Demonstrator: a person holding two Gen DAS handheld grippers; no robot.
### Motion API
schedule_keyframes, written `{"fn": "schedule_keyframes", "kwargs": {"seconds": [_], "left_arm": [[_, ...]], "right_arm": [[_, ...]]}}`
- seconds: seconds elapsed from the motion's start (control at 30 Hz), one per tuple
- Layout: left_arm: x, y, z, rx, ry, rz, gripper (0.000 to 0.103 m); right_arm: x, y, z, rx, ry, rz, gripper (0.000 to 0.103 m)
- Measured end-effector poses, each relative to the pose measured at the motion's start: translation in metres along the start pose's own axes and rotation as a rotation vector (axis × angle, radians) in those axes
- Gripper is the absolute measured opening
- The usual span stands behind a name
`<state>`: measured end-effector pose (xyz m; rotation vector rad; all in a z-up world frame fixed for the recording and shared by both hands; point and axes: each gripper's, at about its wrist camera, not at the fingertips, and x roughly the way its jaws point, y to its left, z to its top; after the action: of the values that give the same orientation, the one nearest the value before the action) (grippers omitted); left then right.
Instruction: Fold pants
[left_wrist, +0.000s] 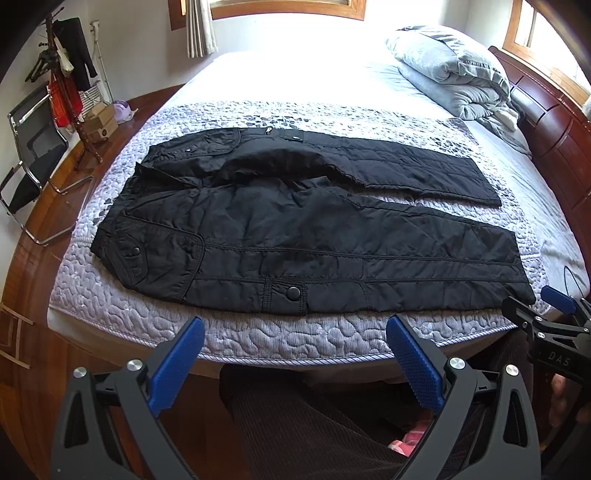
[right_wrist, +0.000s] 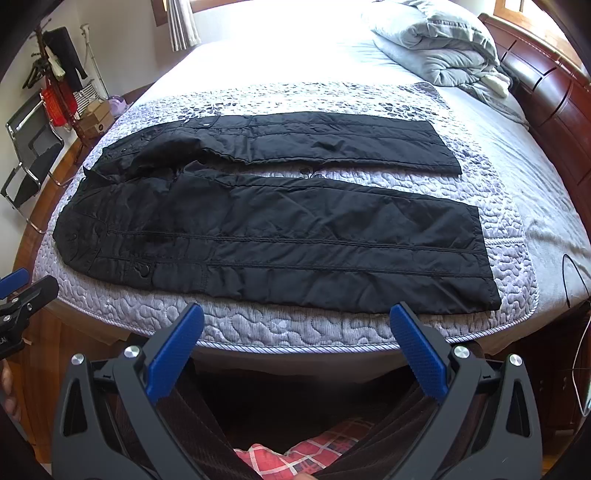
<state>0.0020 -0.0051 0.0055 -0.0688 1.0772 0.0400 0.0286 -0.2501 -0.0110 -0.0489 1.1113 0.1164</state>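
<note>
The black pants (left_wrist: 295, 229) lay flat across the quilted mattress (left_wrist: 258, 339), long axis running sideways, waistband toward the coat rack (left_wrist: 70, 74), cuffs toward the headboard (left_wrist: 554, 122). Both the left gripper (left_wrist: 295, 363) and right gripper (right_wrist: 295, 349) hung spread wide and empty just off the mattress's near edge. Left sat nearer the waist, right nearer the cuffs. A bundled duvet (left_wrist: 450, 70) sat far beyond the pants.

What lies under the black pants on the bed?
The black pants lie spread on a pale quilted mattress pad, which shows around them and between the legs. Whatever lies beneath the fabric itself is covered.
</note>
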Motion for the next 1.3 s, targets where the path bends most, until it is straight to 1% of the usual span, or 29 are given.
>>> {"fn": "schedule_keyframes", "kwargs": {"seconds": [0.37,0.4,0.73,1.3], "left_arm": [[-0.0012,-0.0003,0.0016,0.005,-0.004,0.001,0.099],[-0.0014,-0.0003,0.0018,0.007,-0.004,0.001,0.099],[-0.002,-0.0002,0.0013,0.008,-0.007,0.004,0.099],[-0.0027,0.0,0.0005,0.006,-0.008,0.002,0.099]], "right_arm": [[0.0011,0.003,-0.0012,0.001,0.001,0.0,0.101],[-0.0012,-0.0065,0.0018,0.001,0.002,0.0,0.101],[0.0021,0.001,-0.0004,0.002,0.002,0.0,0.101],[0.0005,-0.0012,-0.0017,0.005,0.0,-0.001,0.1]]}}
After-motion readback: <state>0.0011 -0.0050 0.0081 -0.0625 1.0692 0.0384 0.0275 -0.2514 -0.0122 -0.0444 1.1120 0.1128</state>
